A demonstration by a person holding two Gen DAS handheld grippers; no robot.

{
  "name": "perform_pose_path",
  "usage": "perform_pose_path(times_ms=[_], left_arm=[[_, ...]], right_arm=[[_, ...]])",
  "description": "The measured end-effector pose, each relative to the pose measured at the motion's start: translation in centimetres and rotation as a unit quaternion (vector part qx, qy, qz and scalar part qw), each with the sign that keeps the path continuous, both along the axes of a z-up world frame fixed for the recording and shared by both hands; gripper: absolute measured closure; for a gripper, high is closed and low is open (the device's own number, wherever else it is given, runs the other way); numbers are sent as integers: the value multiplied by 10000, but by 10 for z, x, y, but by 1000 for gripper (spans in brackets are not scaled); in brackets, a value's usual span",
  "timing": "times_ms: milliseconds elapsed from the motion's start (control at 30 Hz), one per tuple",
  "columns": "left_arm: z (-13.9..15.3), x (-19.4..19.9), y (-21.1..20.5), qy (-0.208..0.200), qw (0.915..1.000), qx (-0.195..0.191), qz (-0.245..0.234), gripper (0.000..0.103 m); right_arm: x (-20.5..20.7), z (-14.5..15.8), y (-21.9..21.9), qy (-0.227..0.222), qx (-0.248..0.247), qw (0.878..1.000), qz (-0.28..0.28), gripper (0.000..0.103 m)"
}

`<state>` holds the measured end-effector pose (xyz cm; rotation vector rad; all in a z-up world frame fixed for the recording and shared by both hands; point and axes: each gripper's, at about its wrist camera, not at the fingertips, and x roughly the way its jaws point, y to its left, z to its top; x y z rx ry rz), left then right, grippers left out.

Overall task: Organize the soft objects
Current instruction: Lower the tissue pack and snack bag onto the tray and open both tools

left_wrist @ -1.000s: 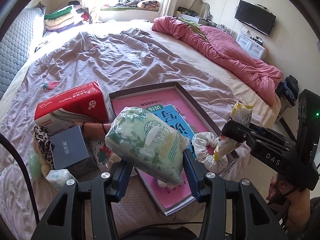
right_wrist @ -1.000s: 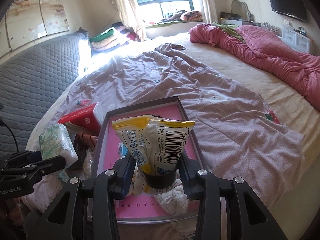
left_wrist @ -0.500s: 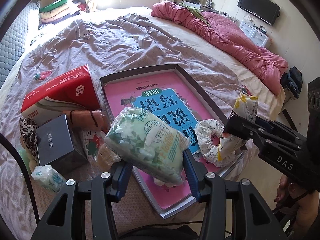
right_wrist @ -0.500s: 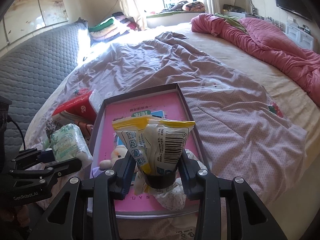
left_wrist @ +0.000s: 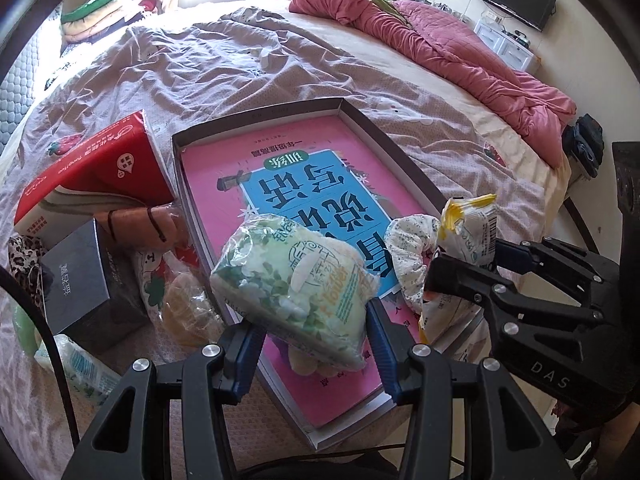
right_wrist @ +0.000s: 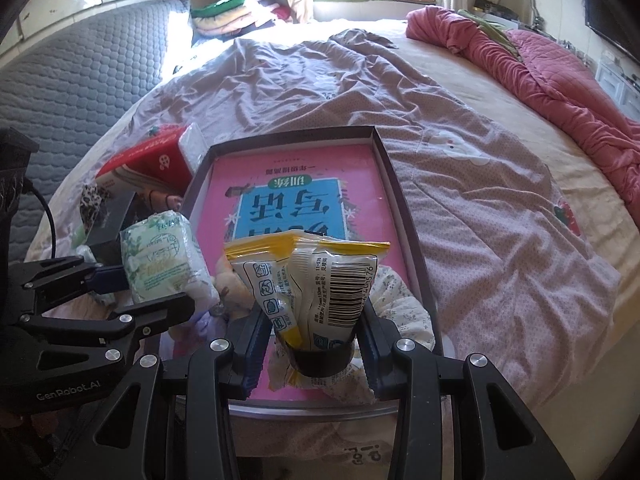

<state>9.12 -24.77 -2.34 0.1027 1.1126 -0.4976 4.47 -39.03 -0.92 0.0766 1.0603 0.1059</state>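
Plush toy apparently, mostly hidden behind snack bag, tissue pack

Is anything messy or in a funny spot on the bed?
Yes. The red tissue box sits tilted, propped on the pile beside the tray, and a black box leans there too.

Both black tongs with blue pads are clamped on soft packets, side by side.

The left tongs pinch a green-and-white leaf-printed soft pack; just right of it, the right tongs grip a yellow-and-white crinkly snack bag near its lower end, bag upright.
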Motion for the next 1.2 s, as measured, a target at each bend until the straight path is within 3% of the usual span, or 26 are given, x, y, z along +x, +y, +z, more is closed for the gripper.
perform_pose_path(times_ms=[300,600,1100,1200], left_arm=[[-9,4,2,65,10000,43,53,53],[-19,8,6,158,9997,64,190,53],[-28,11,-10,197,9998,57,17,53],[-27,12,-8,207,9998,12,29,53]], right_arm=[[5,-19,9,269,-375,9989,69,61],[8,-30,3,234,-692,9972,-155,61],[8,-31,-12,-34,-683,9967,-444,59],[8,-26,-14,-105,-597,9971,-467,52]])
